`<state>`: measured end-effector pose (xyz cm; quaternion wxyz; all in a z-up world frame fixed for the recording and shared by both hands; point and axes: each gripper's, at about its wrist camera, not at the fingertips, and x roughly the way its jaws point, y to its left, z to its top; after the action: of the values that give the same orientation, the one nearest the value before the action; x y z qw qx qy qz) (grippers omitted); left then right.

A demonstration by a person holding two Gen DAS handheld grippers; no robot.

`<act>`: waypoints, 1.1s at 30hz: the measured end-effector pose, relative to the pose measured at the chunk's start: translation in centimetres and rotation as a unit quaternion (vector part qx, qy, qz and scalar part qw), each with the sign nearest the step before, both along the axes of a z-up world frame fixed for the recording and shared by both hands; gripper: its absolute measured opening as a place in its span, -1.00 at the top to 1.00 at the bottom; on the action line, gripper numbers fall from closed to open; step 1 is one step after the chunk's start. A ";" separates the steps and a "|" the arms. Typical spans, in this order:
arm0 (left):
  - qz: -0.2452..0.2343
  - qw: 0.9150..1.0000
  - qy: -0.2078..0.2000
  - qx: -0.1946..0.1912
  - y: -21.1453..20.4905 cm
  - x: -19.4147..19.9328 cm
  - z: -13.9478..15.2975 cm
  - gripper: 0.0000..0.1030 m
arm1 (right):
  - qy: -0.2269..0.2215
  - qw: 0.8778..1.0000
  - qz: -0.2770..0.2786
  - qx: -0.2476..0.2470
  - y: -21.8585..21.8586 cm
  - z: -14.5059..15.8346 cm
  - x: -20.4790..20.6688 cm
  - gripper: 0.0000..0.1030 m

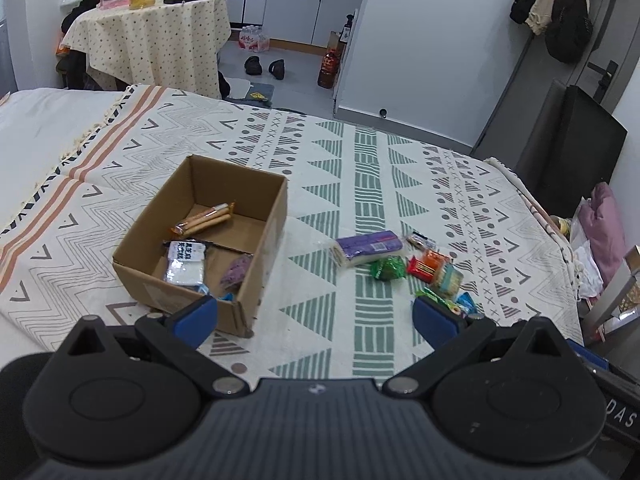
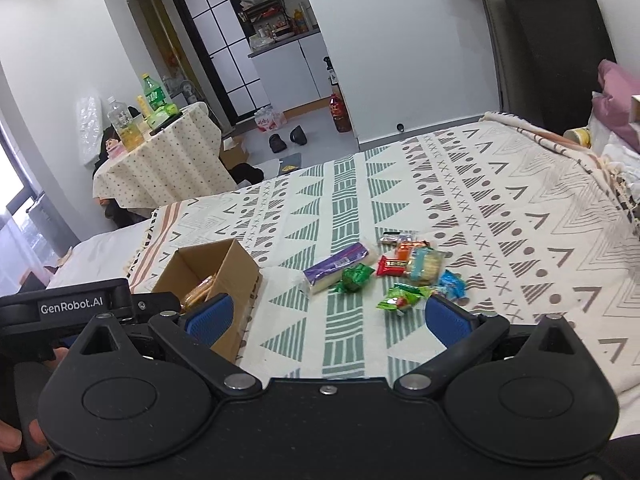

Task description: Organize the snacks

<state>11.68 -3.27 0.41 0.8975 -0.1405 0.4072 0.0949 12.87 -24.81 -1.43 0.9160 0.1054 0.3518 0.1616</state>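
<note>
An open cardboard box (image 1: 262,236) sits on a patterned bed cover and holds an orange biscuit pack (image 1: 204,218), a white pack (image 1: 185,262) and a purple snack (image 1: 235,272). It also shows in the right wrist view (image 2: 240,268). To its right lie loose snacks: a purple-and-white pack (image 1: 366,246) (image 2: 338,266), a green candy (image 1: 387,269) (image 2: 356,277), a red pack (image 1: 424,266) (image 2: 390,266), a cracker pack (image 2: 424,266) and small green and blue packs (image 2: 404,298). My left gripper (image 1: 316,314) is open and empty, above the cover near the box. My right gripper (image 2: 328,316) is open and empty, short of the snack pile.
A patterned cover (image 1: 360,176) spreads over the bed. A round table with a dotted cloth (image 1: 156,36) stands beyond it with bottles. Slippers (image 1: 266,66) and an oil bottle (image 1: 329,68) are on the floor. A pink pillow (image 2: 618,92) lies at the right.
</note>
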 end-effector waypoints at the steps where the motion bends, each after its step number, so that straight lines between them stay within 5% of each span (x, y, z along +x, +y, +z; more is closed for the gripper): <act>1: -0.002 1.000 -0.001 0.001 -0.5 -0.1 0.1 -1.00 | -0.001 1.000 0.000 -0.002 -0.2 0.1 -0.1 -1.00; 22: -0.018 0.999 -0.029 -0.007 -7.0 1.2 -0.7 -0.99 | 0.030 0.995 -0.067 0.065 -8.8 -3.4 2.6 -0.99; 33: -0.027 0.999 -0.023 -0.033 -8.6 5.1 -4.1 -0.83 | 0.089 0.986 -0.100 0.098 -9.7 -7.0 7.3 -0.66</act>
<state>16.78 -11.90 -3.66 0.9038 -0.1612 0.3928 0.0535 20.15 -34.50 -8.41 0.8778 0.2431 0.4021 0.0930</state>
